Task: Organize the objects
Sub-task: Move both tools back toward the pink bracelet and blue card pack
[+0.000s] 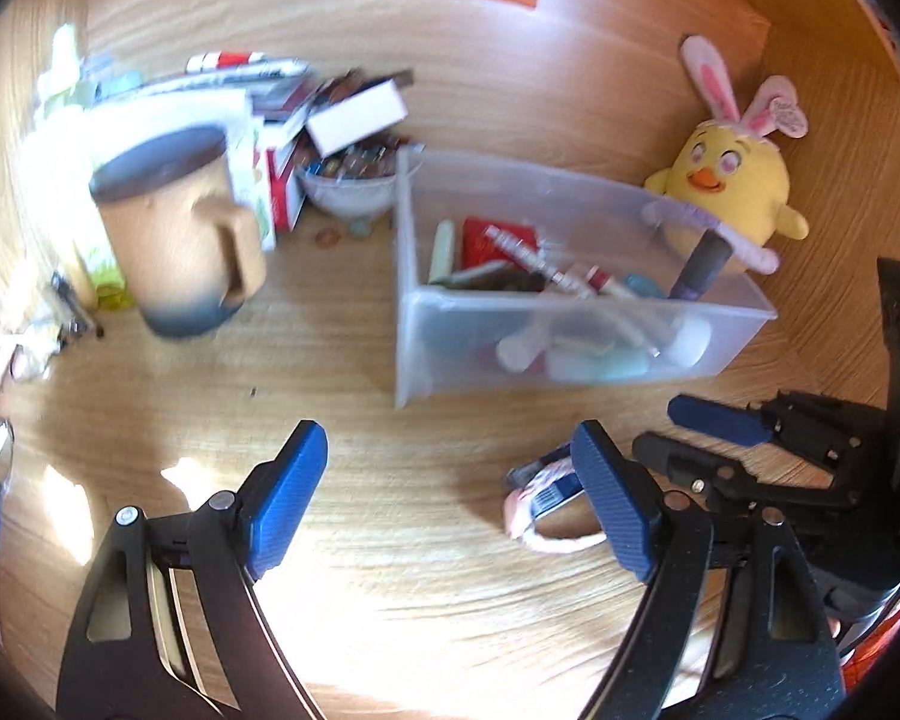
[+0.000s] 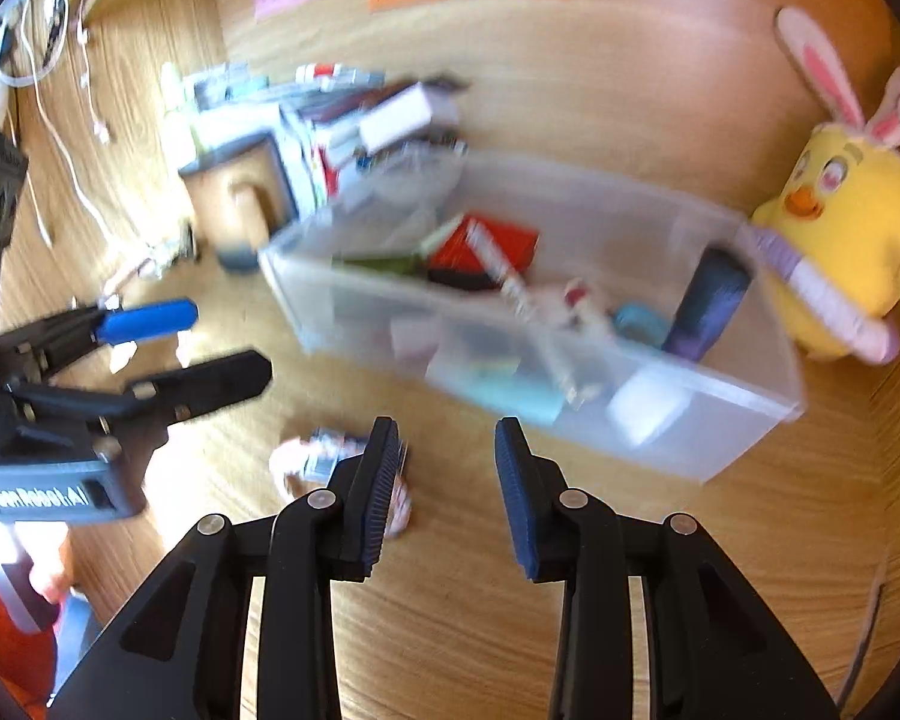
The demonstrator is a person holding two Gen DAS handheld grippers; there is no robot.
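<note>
A clear plastic bin (image 1: 570, 354) (image 2: 678, 414) full of pens and small items stands on the wooden desk. A small pink-and-blue packet (image 1: 540, 504) (image 2: 324, 456) lies on the desk in front of it. My left gripper (image 1: 450, 492) is open and empty, its right finger just beside the packet. My right gripper (image 2: 447, 480) is open and empty, with the packet behind its left finger. Each gripper shows in the other's view: the right one (image 1: 690, 438) at the right edge, the left one (image 2: 210, 342) at the left edge.
A tan mug (image 1: 174, 240) (image 2: 240, 204) stands left of the bin. Behind it are stacked boxes (image 1: 330, 114), a bowl of small items (image 1: 348, 186) and clutter. A yellow chick plush (image 1: 732, 192) (image 2: 846, 240) sits right of the bin. Notes hang on the back wall.
</note>
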